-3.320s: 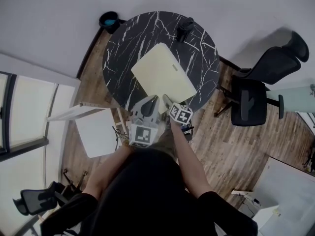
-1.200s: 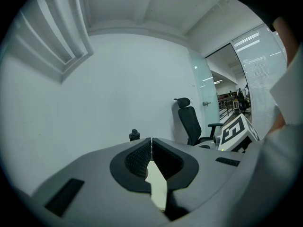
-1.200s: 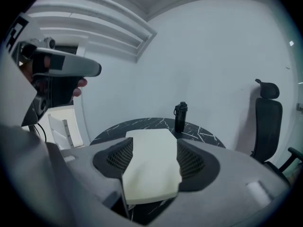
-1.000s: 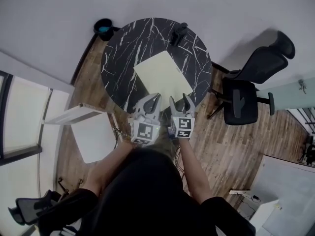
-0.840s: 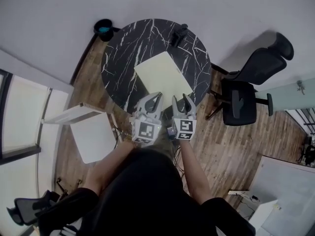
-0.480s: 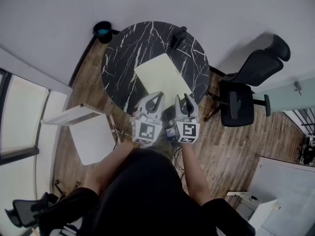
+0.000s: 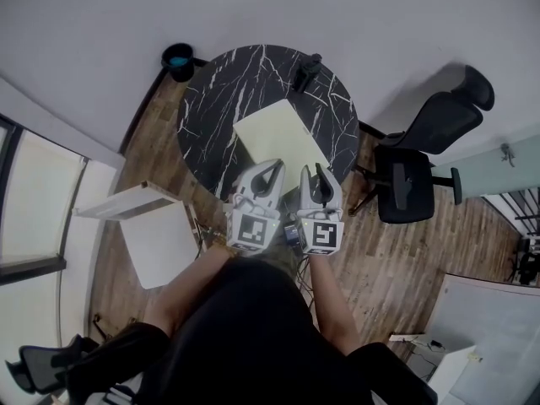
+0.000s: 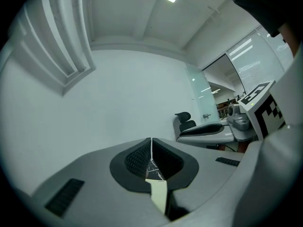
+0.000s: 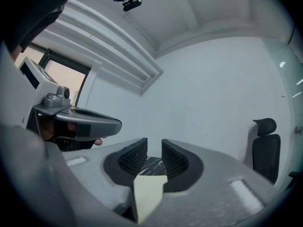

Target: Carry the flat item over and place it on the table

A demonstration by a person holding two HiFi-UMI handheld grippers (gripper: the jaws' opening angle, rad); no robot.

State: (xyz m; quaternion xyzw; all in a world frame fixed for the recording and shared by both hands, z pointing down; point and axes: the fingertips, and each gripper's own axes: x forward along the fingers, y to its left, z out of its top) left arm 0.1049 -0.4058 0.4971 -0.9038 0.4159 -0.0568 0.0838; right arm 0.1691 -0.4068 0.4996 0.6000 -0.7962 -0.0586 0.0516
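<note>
The flat item, a pale yellow board, lies on the round black marble table with nothing touching it. Both grippers are held side by side above its near edge, close to the person's body. My left gripper is shut with its jaws together and empty. My right gripper is closing, a narrow gap still between its jaws and nothing in it. In the left gripper view the board shows far below the left gripper. In the right gripper view the board shows below the right gripper.
A small black object stands at the table's far edge. A black bin sits on the floor behind the table. A black office chair is to the right. A white panel and a white shelf piece lie at the left.
Both grippers have drawn back from the board's near edge, and the board stays on the table. The right gripper's jaws have narrowed over the last second.
</note>
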